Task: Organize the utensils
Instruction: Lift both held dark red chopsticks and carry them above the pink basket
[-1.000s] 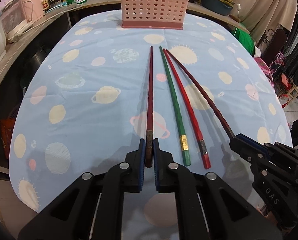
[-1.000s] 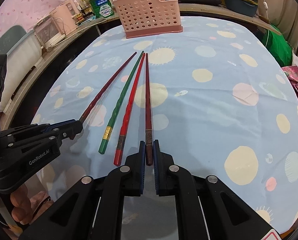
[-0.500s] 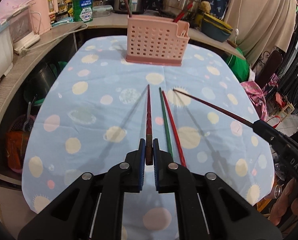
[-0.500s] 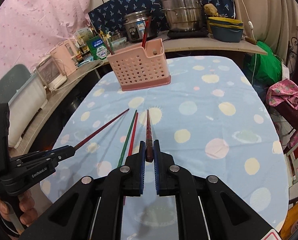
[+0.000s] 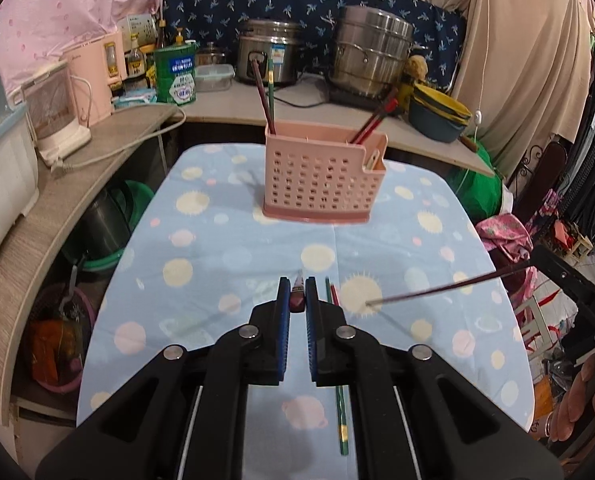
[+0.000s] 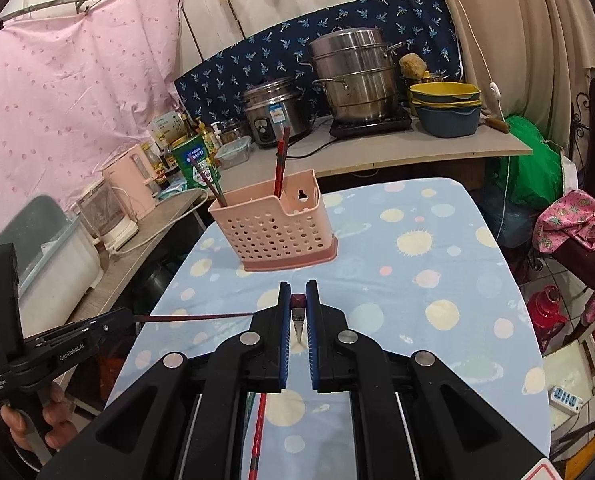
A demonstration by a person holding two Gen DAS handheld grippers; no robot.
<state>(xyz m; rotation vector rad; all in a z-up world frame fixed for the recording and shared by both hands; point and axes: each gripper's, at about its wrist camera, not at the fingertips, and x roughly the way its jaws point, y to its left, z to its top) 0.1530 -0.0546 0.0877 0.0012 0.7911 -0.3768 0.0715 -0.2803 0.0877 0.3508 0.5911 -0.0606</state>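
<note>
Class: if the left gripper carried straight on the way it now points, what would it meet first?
Most likely the pink utensil basket. The left gripper, shut on a dark red chopstick, points almost straight at its perforated front wall; only tablecloth lies between, though depth is unclear.

Both my wrist views were evenly and fairly brightly lit, with soft indoor light from above. Shadows were faint: a pale smear fell on the tablecloth (image 5: pixel 225 248) left of the basket (image 5: pixel 321 176), and thin grey streaks ran under the lifted chopsticks. The steel pots (image 6: pixel 357 80) showed mild glare. Fisheye bending curved the counter (image 5: pixel 37 216) strongly, and black vignette filled every corner. The centre was sharp; the edges were slightly soft.
</note>
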